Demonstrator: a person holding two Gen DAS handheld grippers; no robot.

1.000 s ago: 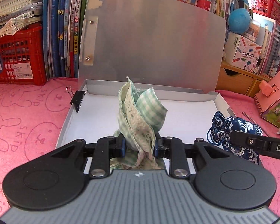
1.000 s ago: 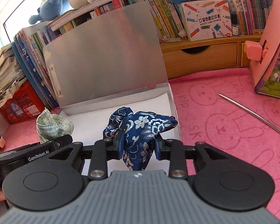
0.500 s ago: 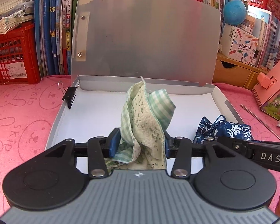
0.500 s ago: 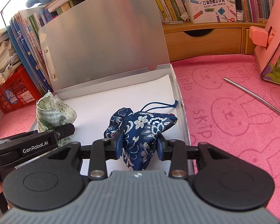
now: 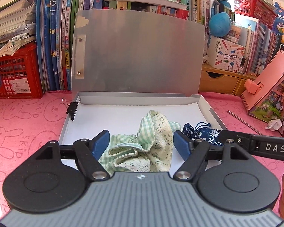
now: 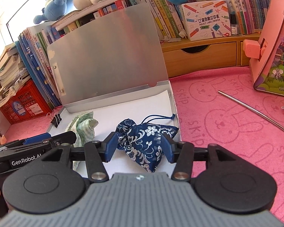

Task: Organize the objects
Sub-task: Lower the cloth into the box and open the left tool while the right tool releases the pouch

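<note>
In the grey box, green pouch slumped, blue pouch drawstring pointing rearward, both tongs just spread, gripping nothing.

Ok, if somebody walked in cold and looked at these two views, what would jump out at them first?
Probably the open silver box, its lid standing up against the bookshelf, on a pink bunny-print cloth. Two fabric pouches lie inside on white paper: a green checked pouch between the left gripper's jaws, and a navy floral pouch between the right gripper's. Both grippers have just been opening, and the pads no longer press the pouches.
</note>
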